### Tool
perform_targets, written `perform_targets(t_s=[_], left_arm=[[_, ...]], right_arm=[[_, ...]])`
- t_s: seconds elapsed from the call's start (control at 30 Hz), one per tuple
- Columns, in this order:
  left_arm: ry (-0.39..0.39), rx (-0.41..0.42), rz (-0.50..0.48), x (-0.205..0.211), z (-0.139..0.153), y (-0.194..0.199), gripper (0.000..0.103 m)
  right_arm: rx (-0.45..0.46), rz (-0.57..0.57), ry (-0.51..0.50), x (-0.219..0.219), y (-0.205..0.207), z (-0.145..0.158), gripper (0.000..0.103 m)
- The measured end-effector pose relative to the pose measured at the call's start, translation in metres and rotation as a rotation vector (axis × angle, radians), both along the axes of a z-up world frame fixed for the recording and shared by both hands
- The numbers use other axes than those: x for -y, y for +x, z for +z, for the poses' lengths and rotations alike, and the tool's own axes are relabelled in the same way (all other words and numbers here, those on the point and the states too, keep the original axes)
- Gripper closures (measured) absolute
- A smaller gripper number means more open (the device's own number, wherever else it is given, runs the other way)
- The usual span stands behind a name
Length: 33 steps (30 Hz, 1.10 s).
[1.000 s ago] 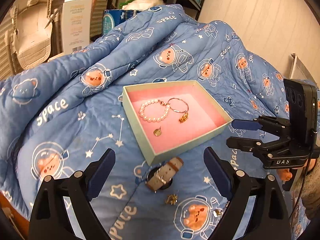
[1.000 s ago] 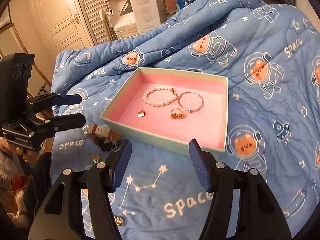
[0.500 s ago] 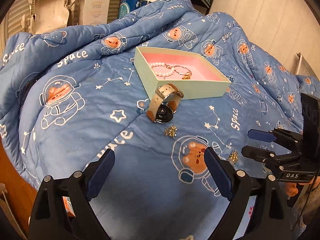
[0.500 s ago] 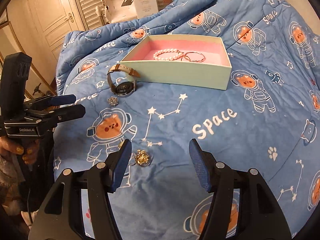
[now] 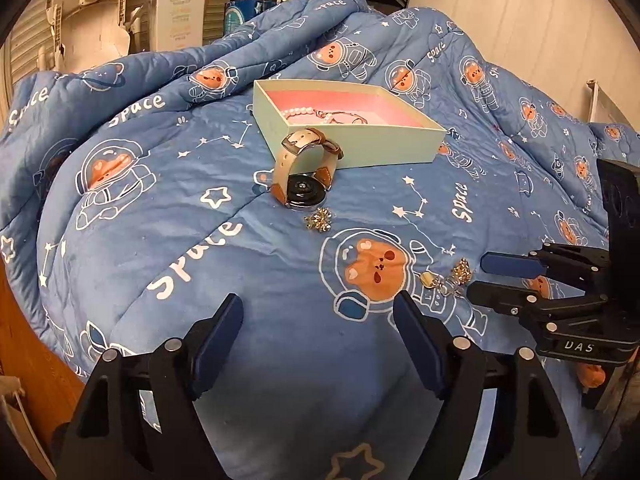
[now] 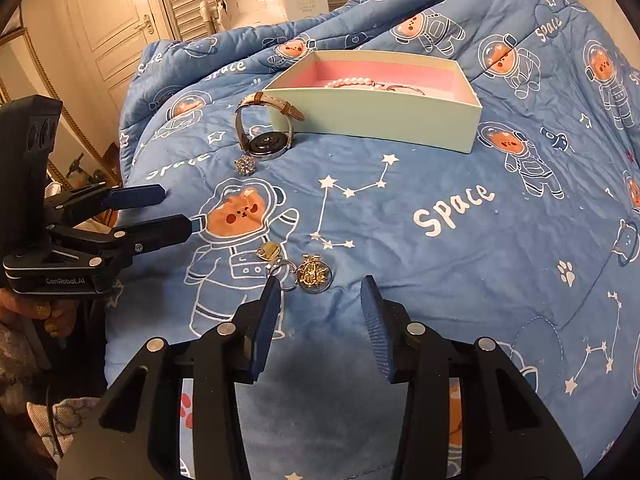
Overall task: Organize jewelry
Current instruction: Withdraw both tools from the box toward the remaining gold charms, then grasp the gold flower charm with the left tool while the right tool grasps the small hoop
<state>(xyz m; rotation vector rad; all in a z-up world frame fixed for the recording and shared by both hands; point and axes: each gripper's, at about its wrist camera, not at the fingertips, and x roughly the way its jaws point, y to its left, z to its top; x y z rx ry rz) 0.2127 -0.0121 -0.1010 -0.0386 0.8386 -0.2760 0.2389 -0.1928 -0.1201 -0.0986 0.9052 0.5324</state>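
Now the bed (image 6: pixel 460 240) is viewed lower, the box (image 6: pixel 380 120) left farther off. The right gripper (image 6: pixel 318 296), narrowed and empty, is set before the gold charms (image 6: pixel 304 270) near the bed's front edge; the left gripper (image 5: pixel 318 312), closing, holds nothing.

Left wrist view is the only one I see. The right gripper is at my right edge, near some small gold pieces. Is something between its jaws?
Observer: No. In the right wrist view the right gripper holds nothing. Its jaws have just been closing, and a round gold pendant lies on the quilt right at their tips, not gripped.
Operator: Is the pendant alone there?
Observer: No. A small silver ring lies beside it, by the tip of one jaw, and a little gold charm sits just beyond the ring.
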Motion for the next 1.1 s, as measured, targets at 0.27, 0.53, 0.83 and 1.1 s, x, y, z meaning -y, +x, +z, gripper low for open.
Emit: perform_targets(t_s=[0.27,0.53,0.83,1.1], left_arm=[[-0.001,-0.010,-0.063,0.016,-0.001,-0.003,0.044],[0.015,-0.003,-0.049,0.019,-0.001,0.016,0.050],[0.081,0.013,-0.007,0.026,-0.004,0.054,0.052],[0.091,0.004,-0.033,0.031,-0.008,0.061,0.076]], right_arm=[[0.023,0.054,-0.004,-0.006,0.005,0.000,0.070],[0.013,0.075,-0.003,-0.008,0.005,-0.001,0.080],[0.020,0.076,0.004,-0.007,0.002,0.004,0.080],[0.020,0.065,0.013,-0.002,-0.001,0.008,0.080]])
